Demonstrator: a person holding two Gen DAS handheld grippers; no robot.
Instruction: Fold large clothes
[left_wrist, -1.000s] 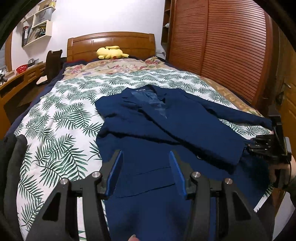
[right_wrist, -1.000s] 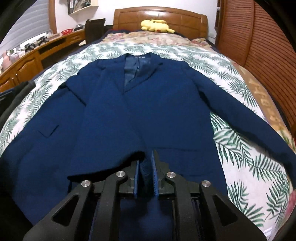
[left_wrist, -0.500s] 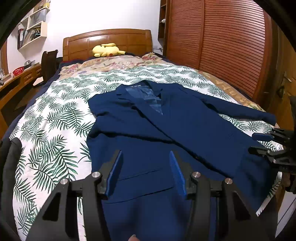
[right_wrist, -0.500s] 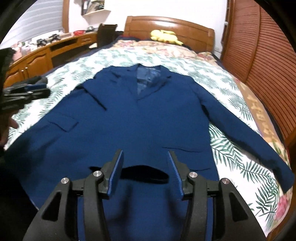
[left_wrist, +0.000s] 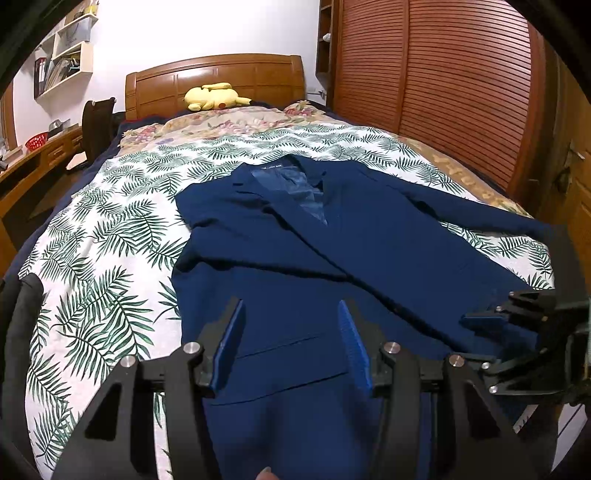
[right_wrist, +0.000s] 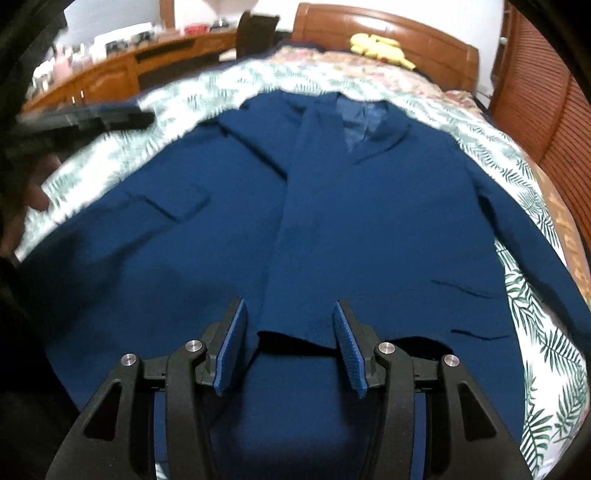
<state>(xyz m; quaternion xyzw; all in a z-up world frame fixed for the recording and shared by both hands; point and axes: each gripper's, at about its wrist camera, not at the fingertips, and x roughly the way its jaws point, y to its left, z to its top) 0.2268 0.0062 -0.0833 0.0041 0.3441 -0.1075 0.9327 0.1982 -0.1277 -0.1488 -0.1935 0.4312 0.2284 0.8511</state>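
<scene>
A navy blue jacket (left_wrist: 303, 258) lies face up and spread on the leaf-print bedcover (left_wrist: 110, 236), collar toward the headboard, one sleeve stretched to the right. My left gripper (left_wrist: 290, 314) hovers open over the jacket's lower left front, nothing between its fingers. My right gripper (right_wrist: 289, 306) is open just above the jacket (right_wrist: 332, 206); the bottom corner of the front panel lies beneath the gap, untouched by the pads. The right gripper (left_wrist: 491, 317) also shows at the right edge of the left wrist view, and the left gripper (right_wrist: 110, 114) appears blurred at the left of the right wrist view.
A yellow plush toy (left_wrist: 214, 96) rests by the wooden headboard (left_wrist: 221, 74). Slatted wardrobe doors (left_wrist: 443, 92) run along the right of the bed. A wooden desk (right_wrist: 110, 70) and a dark chair (left_wrist: 98, 125) stand on the left. A person's hand (right_wrist: 29, 192) is at the left edge.
My right gripper, shut on the jacket's front edge a second ago, has opened and let it go, then shifted and rolled over the hem. The left gripper has stayed open, almost still.
</scene>
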